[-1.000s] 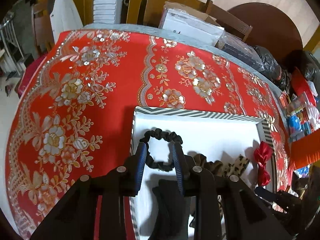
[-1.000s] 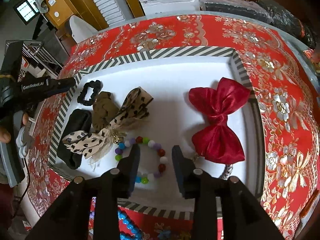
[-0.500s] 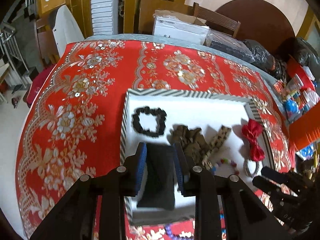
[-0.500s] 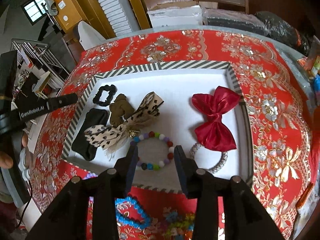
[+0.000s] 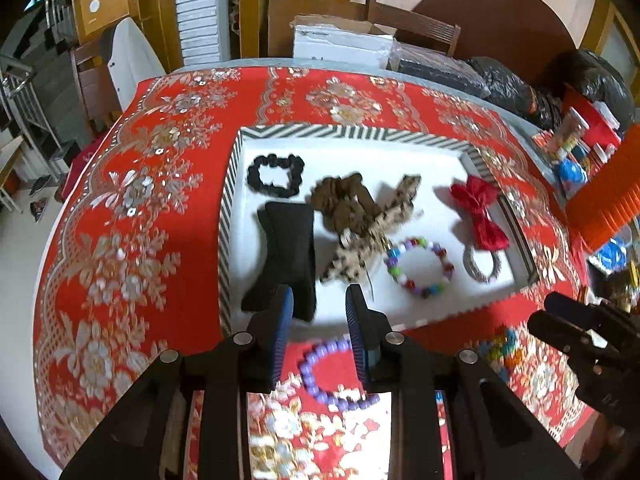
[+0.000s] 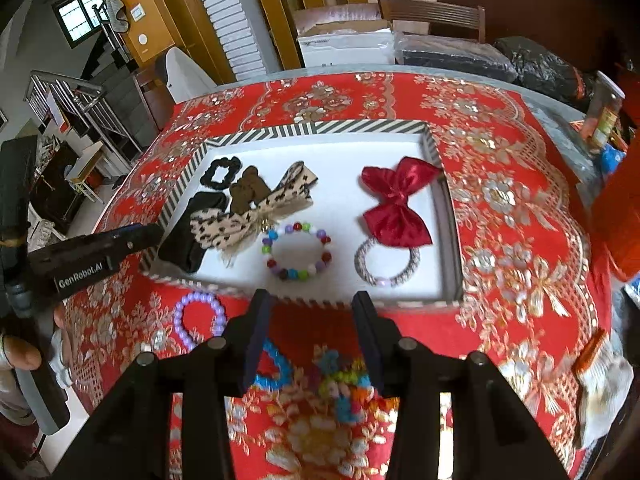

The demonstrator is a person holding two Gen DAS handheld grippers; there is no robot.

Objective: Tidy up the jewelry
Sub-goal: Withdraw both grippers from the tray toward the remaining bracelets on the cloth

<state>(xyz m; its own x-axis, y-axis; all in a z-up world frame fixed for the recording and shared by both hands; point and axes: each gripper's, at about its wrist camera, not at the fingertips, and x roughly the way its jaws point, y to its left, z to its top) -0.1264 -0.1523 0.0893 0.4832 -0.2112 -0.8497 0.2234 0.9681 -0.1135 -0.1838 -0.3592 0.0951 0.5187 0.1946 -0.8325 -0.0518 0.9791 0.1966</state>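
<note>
The counter [image 6: 500, 184], draped in a red floral cloth, carries a white tray [image 6: 308, 127] with a striped rim. A second ago both cameras looked closely into that tray; now both grippers have drawn back toward the near edge, so the whole tray and the loose jewelry in front of it have come into view.

Inside the tray lie a black headband [image 5: 286, 248], a leopard-print bow [image 6: 256, 212], a red satin bow [image 6: 396, 204] on a silvery hair tie [image 6: 386, 264], a brown scrunchie [image 5: 344, 204], a black scrunchie [image 5: 274, 174] and a multicolored bead bracelet [image 6: 298, 250].

Outside it, on the cloth, wait a purple bead bracelet [image 5: 332, 376], a blue bead bracelet [image 6: 272, 368] and a multicolored bead cluster [image 6: 344, 388].

The left gripper [image 5: 320, 334] hangs above the purple bracelet, fingers parted and holding nothing. The right gripper [image 6: 312, 340] is opening, empty, above the blue and mixed beads.

The multicolored bracelet looks delivered; the retreat likely sets up the next pickups.
</note>
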